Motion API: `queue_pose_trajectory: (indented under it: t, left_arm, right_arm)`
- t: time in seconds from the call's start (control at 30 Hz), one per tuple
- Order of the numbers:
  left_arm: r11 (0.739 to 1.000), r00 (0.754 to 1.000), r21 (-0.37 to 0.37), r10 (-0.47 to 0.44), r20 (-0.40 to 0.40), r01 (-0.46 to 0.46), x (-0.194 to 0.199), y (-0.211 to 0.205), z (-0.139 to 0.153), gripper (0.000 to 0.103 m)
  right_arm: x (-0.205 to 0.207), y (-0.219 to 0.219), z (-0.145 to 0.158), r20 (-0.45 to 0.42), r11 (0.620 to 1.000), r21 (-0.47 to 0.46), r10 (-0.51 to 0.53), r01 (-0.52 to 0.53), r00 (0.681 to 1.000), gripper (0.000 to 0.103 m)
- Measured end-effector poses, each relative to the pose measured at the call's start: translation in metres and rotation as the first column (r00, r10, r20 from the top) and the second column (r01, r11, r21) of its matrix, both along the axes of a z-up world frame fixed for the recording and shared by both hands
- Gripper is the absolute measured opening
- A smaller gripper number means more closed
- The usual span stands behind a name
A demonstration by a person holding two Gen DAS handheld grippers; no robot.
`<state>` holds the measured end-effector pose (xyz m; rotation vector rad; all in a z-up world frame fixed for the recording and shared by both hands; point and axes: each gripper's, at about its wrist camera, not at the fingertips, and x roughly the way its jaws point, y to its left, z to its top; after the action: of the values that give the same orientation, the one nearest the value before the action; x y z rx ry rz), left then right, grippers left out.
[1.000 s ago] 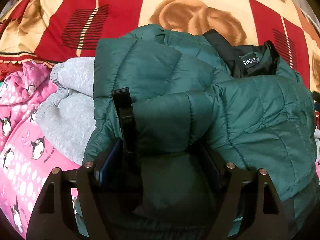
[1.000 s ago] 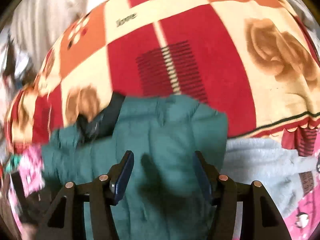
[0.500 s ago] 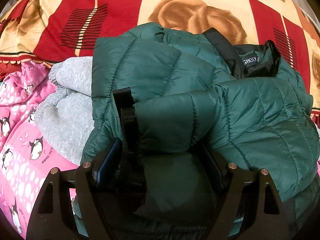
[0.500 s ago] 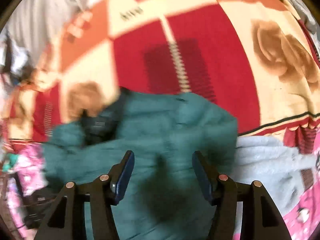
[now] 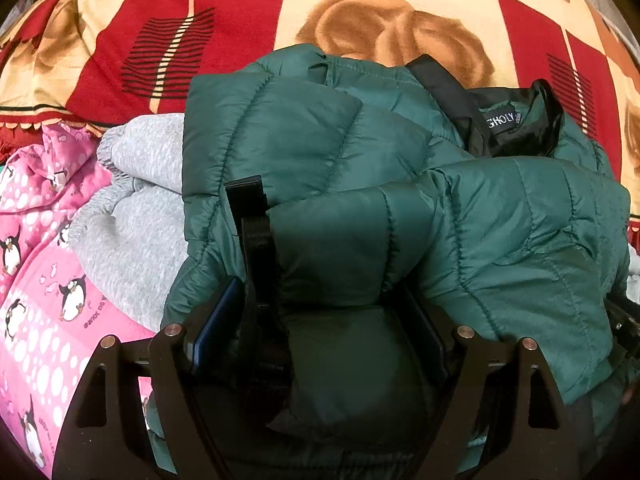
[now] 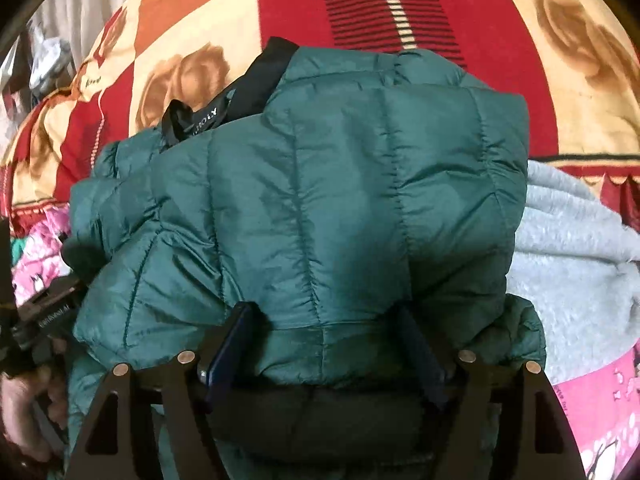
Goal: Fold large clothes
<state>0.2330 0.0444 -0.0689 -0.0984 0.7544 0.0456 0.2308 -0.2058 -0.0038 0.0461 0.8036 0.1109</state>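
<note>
I hold the green quilted down jacket (image 5: 304, 152) bunched on the bed, on top of the red and cream blanket (image 5: 248, 20), so that the fold can be completed against a soft, level surface. My left tongs (image 5: 320, 332) stand wide, and a folded sleeve roll of the jacket with its black cuff strap (image 5: 256, 240) fills the gap between them; the fabric presses against both pads, so I judge this a grip that pins the tucked sleeve and stops it from springing open. My right tongs (image 6: 324, 352) have just been opening; the jacket's lower quilted edge bulges between the jaws, but I cannot tell whether the pads bear on it. I judge the wider setting suits the thick padding, which a narrow setting would not admit. The black collar with its label (image 5: 504, 120) lies at the far side, away from both tongs. A grey fleece garment (image 5: 132, 200) and pink penguin-print fabric (image 5: 40, 280) lie just beside the jacket, clear of the fold.
</note>
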Motion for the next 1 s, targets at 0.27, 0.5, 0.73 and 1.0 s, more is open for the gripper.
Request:
queue_pose_trajectory:
  t: [0.27,0.5,0.73,1.0]
  left_arm:
    - [1.0,1.0,-0.001,0.002,0.006,-0.002,0.0,0.001,0.0,0.081]
    - [1.0,1.0,0.005,0.0,0.011,0.0,-0.001,-0.001,0.001,0.081]
    - [1.0,1.0,0.004,-0.003,0.017,0.003,-0.001,-0.001,0.001,0.081]
    - [1.0,1.0,0.004,-0.002,0.02,0.002,-0.001,-0.001,0.0,0.081]
  right_arm:
    - [-0.005,-0.015,-0.006,0.028,1.0,0.02,0.002,-0.002,1.0,0.074]
    - [-0.011,-0.023,-0.008,0.038,0.999,0.051,0.003,-0.005,0.999,0.074]
    - [-0.013,-0.023,-0.007,0.042,0.999,0.038,-0.002,0.001,0.999,0.074]
    - [-0.012,-0.023,-0.007,0.042,0.999,0.036,-0.003,0.001,0.999,0.074]
